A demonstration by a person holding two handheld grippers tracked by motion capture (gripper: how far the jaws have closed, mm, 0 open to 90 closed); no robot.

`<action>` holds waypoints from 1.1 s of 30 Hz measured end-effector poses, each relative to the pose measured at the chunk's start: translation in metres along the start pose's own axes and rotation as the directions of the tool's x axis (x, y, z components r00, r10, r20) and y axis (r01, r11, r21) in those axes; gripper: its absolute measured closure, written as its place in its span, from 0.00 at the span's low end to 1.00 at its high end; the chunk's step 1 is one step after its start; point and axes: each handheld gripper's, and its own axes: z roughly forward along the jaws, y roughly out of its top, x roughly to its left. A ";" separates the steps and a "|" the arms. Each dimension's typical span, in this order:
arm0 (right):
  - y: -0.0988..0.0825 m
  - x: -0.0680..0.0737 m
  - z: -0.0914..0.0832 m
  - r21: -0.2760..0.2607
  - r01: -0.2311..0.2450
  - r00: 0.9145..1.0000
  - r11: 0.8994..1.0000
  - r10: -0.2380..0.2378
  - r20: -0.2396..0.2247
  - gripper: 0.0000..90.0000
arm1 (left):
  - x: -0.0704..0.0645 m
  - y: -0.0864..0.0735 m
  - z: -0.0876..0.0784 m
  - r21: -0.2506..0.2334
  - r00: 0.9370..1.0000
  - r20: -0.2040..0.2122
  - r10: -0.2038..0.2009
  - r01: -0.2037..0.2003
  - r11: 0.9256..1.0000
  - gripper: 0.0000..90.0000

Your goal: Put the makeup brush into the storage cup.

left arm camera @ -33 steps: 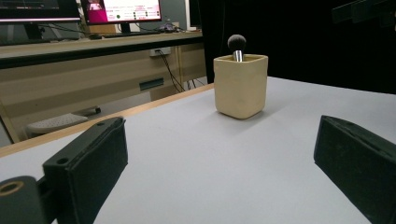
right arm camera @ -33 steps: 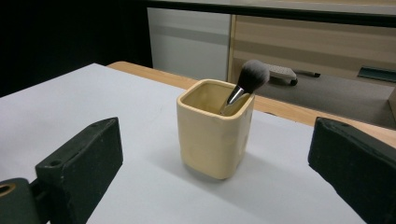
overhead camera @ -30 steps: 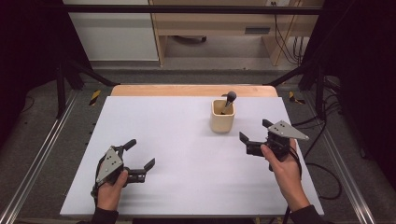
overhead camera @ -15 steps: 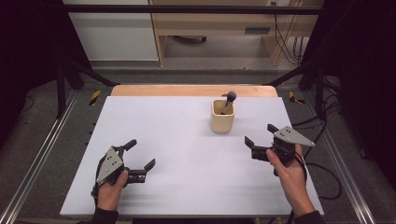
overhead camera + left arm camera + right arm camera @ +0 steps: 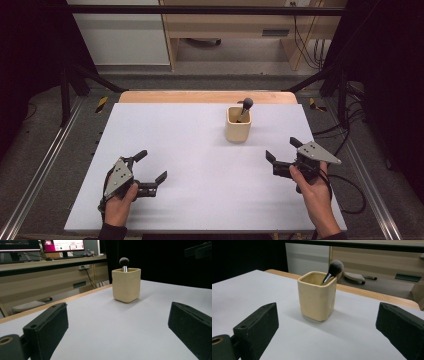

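Note:
A cream square cup stands upright on the white table, right of centre toward the back. A brush with a dark round head leans inside it, head up. My left gripper rests open near the front left, nothing between its jaws. My right gripper is open at the front right, jaws pointing toward the cup from a short way off, holding nothing.
A wooden strip runs along the table's far edge. Metal rails flank both sides. A black cable trails from the right gripper over the table's right edge. Desks and cabinets stand beyond the table.
My right gripper has drawn back toward the front right, away from the cup. The left gripper has stayed where it was.

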 end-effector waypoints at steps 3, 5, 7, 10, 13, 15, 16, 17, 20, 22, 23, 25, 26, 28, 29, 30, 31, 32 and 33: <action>-0.004 -0.001 -0.002 -0.004 -0.004 1.000 1.000 0.004 0.004 0.06 | 0.000 0.000 0.000 0.001 1.000 0.000 -0.002 0.002 1.000 0.03; -0.007 -0.002 -0.003 -0.009 -0.004 1.000 1.000 0.004 0.007 0.06 | 0.001 0.000 0.000 0.002 1.000 0.000 -0.002 0.002 1.000 0.03; -0.011 -0.003 -0.004 -0.011 -0.008 1.000 1.000 0.008 0.008 0.06 | 0.001 0.000 0.000 0.002 1.000 0.000 -0.002 0.002 1.000 0.03; -0.014 -0.004 -0.006 -0.015 -0.013 1.000 1.000 0.013 0.008 0.06 | 0.000 -0.001 0.000 0.002 1.000 0.000 -0.002 0.002 1.000 0.03; -0.017 -0.005 -0.009 -0.015 -0.016 1.000 1.000 0.016 0.011 0.06 | 0.000 0.000 0.000 0.002 1.000 0.000 -0.001 0.001 1.000 0.03; -0.019 -0.005 -0.011 -0.013 -0.019 1.000 1.000 0.020 0.012 0.06 | 0.000 0.000 0.000 0.003 1.000 0.001 -0.001 0.001 1.000 0.03; -0.020 -0.006 -0.011 -0.019 -0.016 1.000 1.000 0.016 0.013 0.06 | 0.000 0.000 0.000 0.003 1.000 0.001 -0.001 0.001 1.000 0.03; -0.021 -0.006 -0.012 -0.019 -0.017 1.000 1.000 0.017 0.014 0.06 | 0.000 0.000 0.000 0.003 1.000 0.001 -0.001 0.001 1.000 0.03; -0.024 -0.007 -0.014 -0.020 -0.020 1.000 1.000 0.020 0.017 0.06 | 0.000 0.000 0.000 0.003 1.000 0.001 -0.001 0.001 1.000 0.03; -0.027 -0.008 -0.016 -0.019 -0.025 1.000 1.000 0.025 0.017 0.06 | 0.000 0.000 0.000 0.002 1.000 0.002 -0.003 0.003 1.000 0.03; -0.028 -0.009 -0.017 -0.022 -0.025 1.000 0.999 0.026 0.017 0.06 | 0.000 0.000 0.000 0.002 1.000 0.001 -0.003 0.003 1.000 0.03; -0.031 -0.009 -0.019 -0.020 -0.027 0.999 0.999 0.028 0.020 0.06 | 0.001 0.000 0.000 0.005 1.000 0.002 -0.002 0.002 1.000 0.03; -0.033 -0.010 -0.020 -0.019 -0.032 0.999 0.999 0.032 0.022 0.06 | 0.001 -0.001 0.000 0.005 1.000 0.002 -0.002 0.002 1.000 0.03; -0.036 -0.011 -0.021 -0.018 -0.038 0.999 0.999 0.039 0.024 0.06 | 0.001 -0.001 0.000 0.006 1.000 0.003 -0.003 0.003 1.000 0.03; -0.038 -0.012 -0.022 -0.022 -0.033 0.999 0.999 0.034 0.025 0.06 | 0.000 -0.001 0.000 0.004 1.000 0.004 -0.005 0.005 1.000 0.02; -0.039 -0.012 -0.022 -0.021 -0.035 0.999 0.999 0.036 0.025 0.06 | 0.000 -0.001 0.000 0.004 1.000 0.005 -0.005 0.005 1.000 0.02; -0.041 -0.013 -0.023 -0.023 -0.028 0.999 0.999 0.029 0.025 0.06 | 0.000 -0.001 0.000 0.007 1.000 0.006 -0.002 0.002 1.000 0.02; -0.042 -0.013 -0.023 -0.024 -0.032 0.999 0.999 0.033 0.024 0.06 | 0.000 -0.001 0.000 0.007 1.000 0.006 -0.001 0.001 1.000 0.02; -0.043 -0.013 -0.023 -0.024 -0.038 0.999 0.999 0.039 0.023 0.06 | 0.000 -0.001 0.000 0.008 1.000 0.007 0.000 0.000 1.000 0.02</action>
